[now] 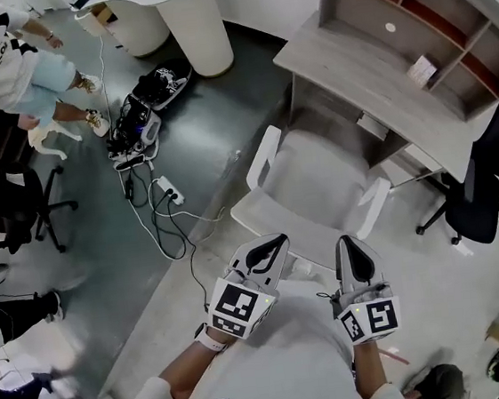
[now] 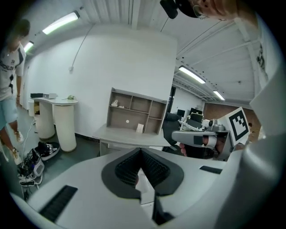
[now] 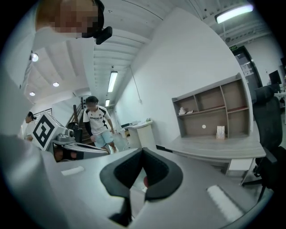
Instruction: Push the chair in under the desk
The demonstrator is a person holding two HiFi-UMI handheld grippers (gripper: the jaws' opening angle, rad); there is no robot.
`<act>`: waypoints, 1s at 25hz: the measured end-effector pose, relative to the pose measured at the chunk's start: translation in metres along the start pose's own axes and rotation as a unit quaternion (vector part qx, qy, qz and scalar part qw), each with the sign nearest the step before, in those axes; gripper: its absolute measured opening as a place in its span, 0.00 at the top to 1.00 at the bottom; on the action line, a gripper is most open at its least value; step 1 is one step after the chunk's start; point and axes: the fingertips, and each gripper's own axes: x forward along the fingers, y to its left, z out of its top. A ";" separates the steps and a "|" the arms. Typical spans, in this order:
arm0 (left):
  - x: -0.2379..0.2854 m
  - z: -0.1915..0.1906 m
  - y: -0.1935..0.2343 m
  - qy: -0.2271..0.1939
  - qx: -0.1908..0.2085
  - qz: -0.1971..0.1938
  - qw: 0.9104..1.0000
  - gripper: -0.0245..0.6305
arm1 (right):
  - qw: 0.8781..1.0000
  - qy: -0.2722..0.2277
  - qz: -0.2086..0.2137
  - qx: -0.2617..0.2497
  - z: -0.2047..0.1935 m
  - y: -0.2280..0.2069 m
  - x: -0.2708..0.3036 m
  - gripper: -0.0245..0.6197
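Note:
A white chair (image 1: 319, 177) with two white armrests stands on the floor, its seat facing the grey desk (image 1: 350, 62), which carries a shelf unit. Only the seat's front edge lies below the desktop. Both grippers hover at the chair's near side, over its backrest; contact cannot be made out. My left gripper (image 1: 277, 241) is shut with nothing in it, and so is my right gripper (image 1: 344, 242), side by side. In the left gripper view the shut jaws (image 2: 141, 152) point toward the desk (image 2: 129, 134). The right gripper view shows shut jaws (image 3: 143, 152) and the desk (image 3: 214, 145) ahead.
A black office chair (image 1: 490, 185) stands right of the desk. A power strip with cables (image 1: 168, 194) and bags (image 1: 145, 108) lie on the dark floor to the left. A white pillar (image 1: 193, 22) rises behind them. A person (image 1: 11, 69) and another black chair (image 1: 8, 204) are far left.

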 end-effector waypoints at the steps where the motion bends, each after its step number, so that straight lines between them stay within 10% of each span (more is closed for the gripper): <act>1: 0.002 -0.002 0.001 0.005 0.008 -0.006 1.000 0.95 | 1.000 0.002 0.000 -0.002 -0.003 0.000 0.001 0.94; 13: 0.017 -0.051 0.003 0.107 0.097 -0.089 0.985 0.95 | 0.994 0.092 0.051 -0.030 -0.051 0.022 0.012 0.79; 25: 0.034 -0.132 -0.001 0.230 0.205 -0.174 0.935 0.73 | 0.975 0.188 0.078 -0.087 -0.126 0.033 0.009 0.75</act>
